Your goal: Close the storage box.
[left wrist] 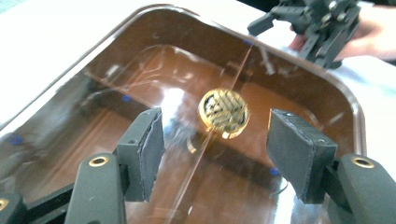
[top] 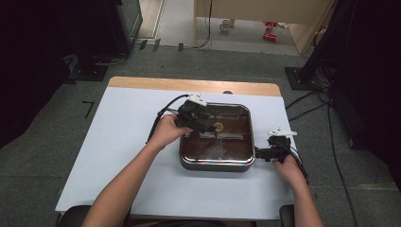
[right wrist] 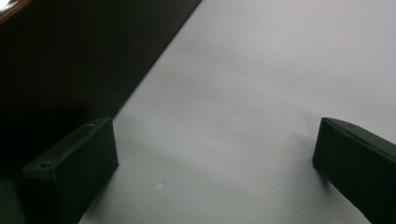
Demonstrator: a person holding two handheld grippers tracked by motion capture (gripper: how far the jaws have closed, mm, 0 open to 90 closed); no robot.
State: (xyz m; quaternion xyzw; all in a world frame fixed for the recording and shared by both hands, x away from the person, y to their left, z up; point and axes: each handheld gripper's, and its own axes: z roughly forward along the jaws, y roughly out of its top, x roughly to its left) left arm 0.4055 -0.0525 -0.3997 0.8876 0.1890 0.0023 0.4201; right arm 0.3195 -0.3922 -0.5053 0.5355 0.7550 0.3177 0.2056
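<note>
Over the pan [top: 217,163] both hand-held grippers gape; gold knob [left wrist: 223,113] lies between left pads [left wrist: 142,149].

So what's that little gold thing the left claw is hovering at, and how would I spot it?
Find the white-covered table, then the square brown glass-lidded pan on it. At the lid's centre sits a small round gold knob with a woven pattern, between the left gripper's open pads without touching them. It is the one shiny gold piece among brown glass and black jaws.
</note>
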